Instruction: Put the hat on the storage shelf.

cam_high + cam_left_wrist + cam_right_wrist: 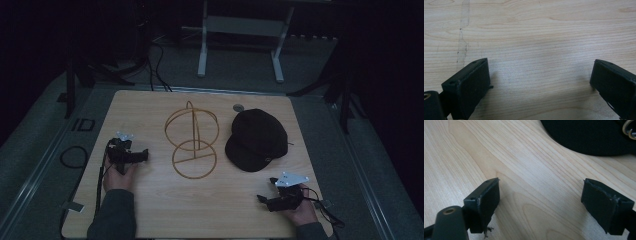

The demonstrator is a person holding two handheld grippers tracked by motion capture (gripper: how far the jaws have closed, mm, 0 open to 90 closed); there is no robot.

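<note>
We see the black cap (257,140) lying flat at two o'clock on the dim desk (150,205), its brim direction hard to make out, the wire stand (192,140) just beside it at centre, while left gripper (131,156) and right gripper (267,200) rest wide apart, empty

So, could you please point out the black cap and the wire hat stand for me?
black cap (257,137), high view, middle of the crown.
wire hat stand (194,172), high view, near rim of the base ring.
</note>
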